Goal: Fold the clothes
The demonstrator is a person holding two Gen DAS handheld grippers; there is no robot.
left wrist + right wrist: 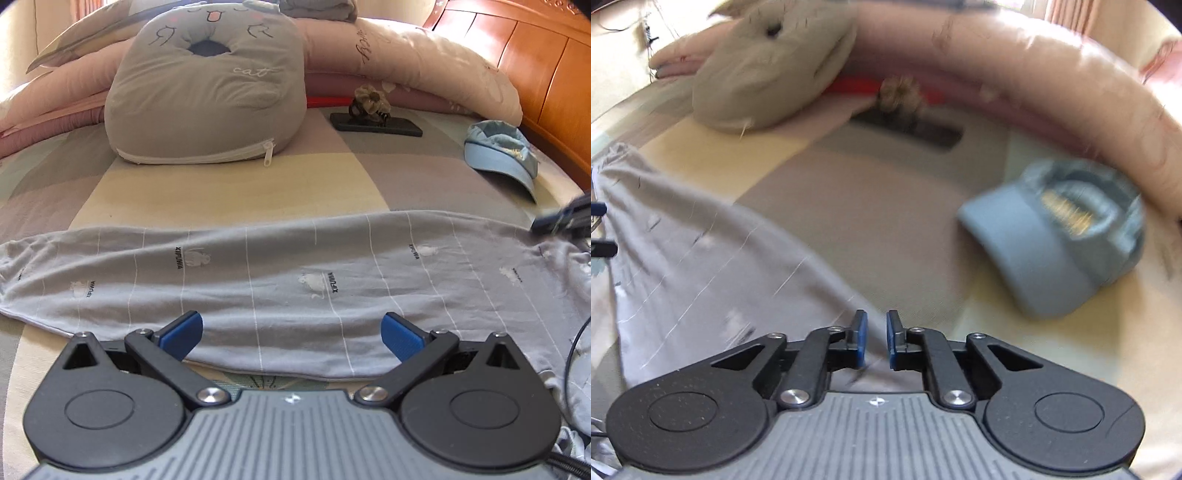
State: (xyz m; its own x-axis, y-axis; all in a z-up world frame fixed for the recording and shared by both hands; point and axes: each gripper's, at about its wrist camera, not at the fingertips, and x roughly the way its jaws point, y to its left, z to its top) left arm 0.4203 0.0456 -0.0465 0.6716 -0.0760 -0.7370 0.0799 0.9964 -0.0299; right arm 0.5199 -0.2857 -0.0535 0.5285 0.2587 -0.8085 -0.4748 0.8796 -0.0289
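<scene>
Left gripper (291, 334): the two blue-padded fingers (183, 332) stand wide apart, with nothing between them, above the near edge of the grey garment (280, 288). Right gripper (876, 339): the fingers (860, 338) are drawn nearly together with a narrow gap left between the pads; a fold of the garment (701, 266) runs up to and under that gap, but the right wrist view is blurred and does not settle whether cloth is pinched.

The garment, pale grey with thin white lines and small printed figures, lies stretched flat across the bed (229, 184) in a long band from left to right. In the left wrist view the right gripper's tip (565, 218) shows at the band's far right end.

Beyond the garment, well apart from it, a grey cat-face cushion (207, 92) with a white zip rests on the patchwork bedcover. To its right a dark phone (376, 127) lies flat with a hair claw (369, 101) on top of it. A light blue cap (502, 151) sits nearer the wooden headboard (535, 74). Pink and cream quilts (406, 59) are rolled along the back of the bed.
</scene>
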